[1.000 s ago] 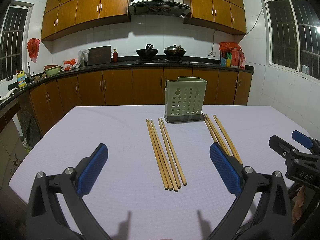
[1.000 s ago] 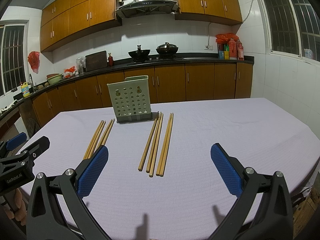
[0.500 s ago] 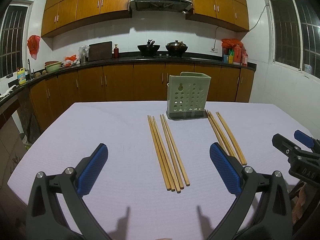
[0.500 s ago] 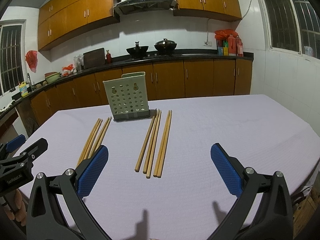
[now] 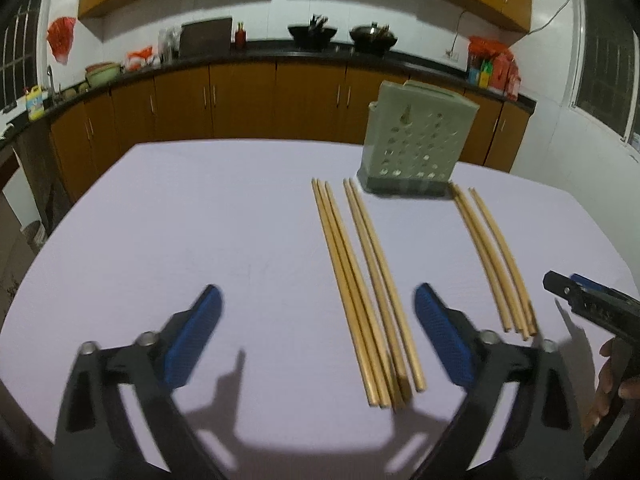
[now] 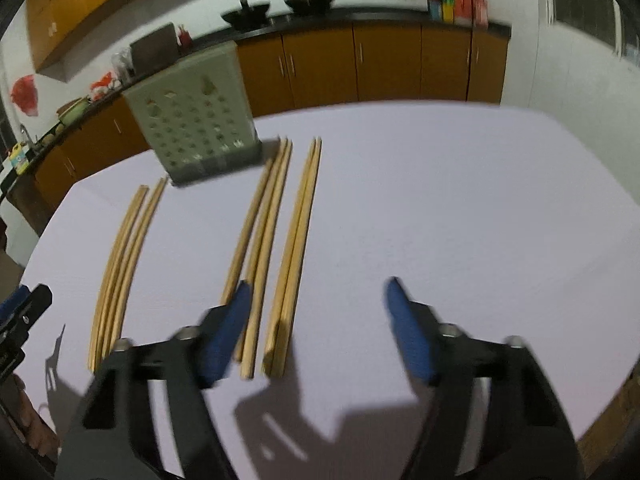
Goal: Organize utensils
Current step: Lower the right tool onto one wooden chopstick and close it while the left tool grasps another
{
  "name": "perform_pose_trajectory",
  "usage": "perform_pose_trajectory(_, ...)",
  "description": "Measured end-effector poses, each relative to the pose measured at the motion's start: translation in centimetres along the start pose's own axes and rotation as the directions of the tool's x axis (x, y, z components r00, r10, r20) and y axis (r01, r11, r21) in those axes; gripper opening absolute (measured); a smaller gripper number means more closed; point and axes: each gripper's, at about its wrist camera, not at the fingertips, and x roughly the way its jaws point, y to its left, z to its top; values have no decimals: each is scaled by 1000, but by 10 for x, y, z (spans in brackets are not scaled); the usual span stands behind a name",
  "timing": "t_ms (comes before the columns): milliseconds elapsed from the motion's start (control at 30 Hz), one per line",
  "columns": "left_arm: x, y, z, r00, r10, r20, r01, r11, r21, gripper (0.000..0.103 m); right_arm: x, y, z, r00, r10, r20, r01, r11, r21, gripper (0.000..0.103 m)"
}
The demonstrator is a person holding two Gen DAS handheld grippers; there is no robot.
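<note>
Light: dim, cast from overhead.
Shadows: hard ones thrown on the table (image 5: 168, 216) near its front edge.
Blur: motion smear throughout.
Edges: bowed, darkly vignetted.

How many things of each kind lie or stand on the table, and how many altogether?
Chopsticks: 9 (blur leaves the count a little unsure)
Holder: 1
Total: 10
</note>
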Motion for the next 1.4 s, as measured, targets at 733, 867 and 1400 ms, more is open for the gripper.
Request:
perform_pose_trajectory(733,58,-7,14,983,-77,-165,81,997,19,42,35,-11,14,997,-36,-68,34,999,-20,8)
perform_pose_trajectory(867,61,-3,14,983,-60,-175,62,998,5,41,34,-13,14,997,-28,-68,27,1000,-10,8)
perform_pose_trajectory(1400,77,-2,16,976,-3,-218,17,998,63,17,32,-15,13,997,-48,-60,47,999,-27,9)
